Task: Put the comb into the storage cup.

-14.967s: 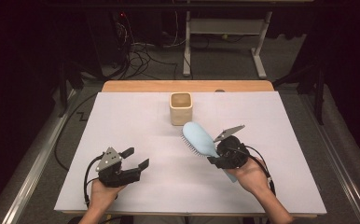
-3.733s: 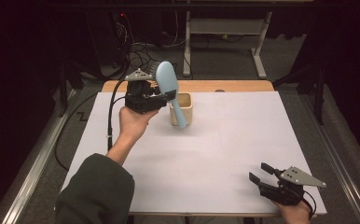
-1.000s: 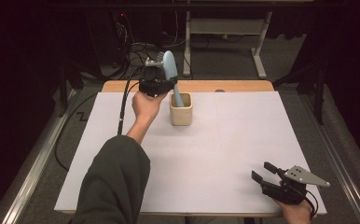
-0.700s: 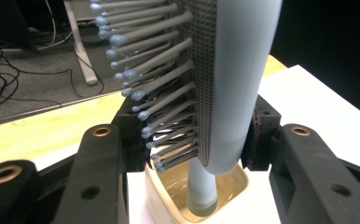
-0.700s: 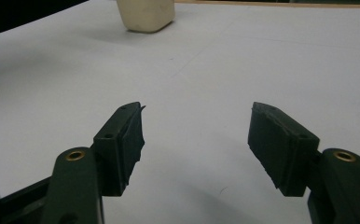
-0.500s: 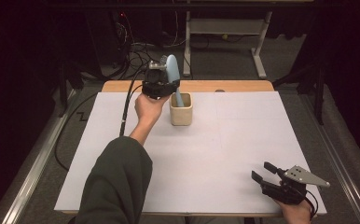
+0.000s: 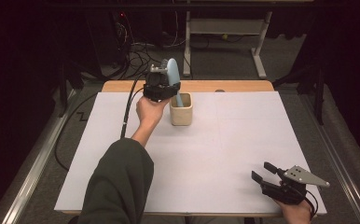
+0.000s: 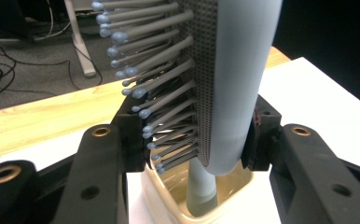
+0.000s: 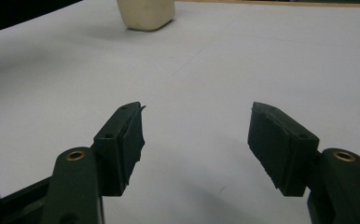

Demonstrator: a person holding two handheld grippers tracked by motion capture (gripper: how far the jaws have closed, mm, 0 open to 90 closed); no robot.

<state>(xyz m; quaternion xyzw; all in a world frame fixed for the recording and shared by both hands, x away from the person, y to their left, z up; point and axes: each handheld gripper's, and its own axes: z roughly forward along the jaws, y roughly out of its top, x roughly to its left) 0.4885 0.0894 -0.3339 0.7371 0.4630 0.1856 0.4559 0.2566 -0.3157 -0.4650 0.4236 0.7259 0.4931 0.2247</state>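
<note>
Your left gripper (image 7: 168, 88), clenching the pale blue plastic hairbrush (image 7: 172, 74), is now lowering its handle deeper into the cream square cup (image 7: 181, 112) at upper centre, while your right gripper (image 7: 267, 173) is idling released at lower right.

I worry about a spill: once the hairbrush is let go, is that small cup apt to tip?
Possibly. The hairbrush stands handle-down in the cup, with its wide head well above the rim, so it looks top-heavy. The cup seems small and light, though squat. The left gripper should probably release gently.

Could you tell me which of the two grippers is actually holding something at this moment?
The left gripper, at the table's far edge, is clamped on the blue hairbrush above the cream cup. The right gripper sits open and empty near the front.
</note>
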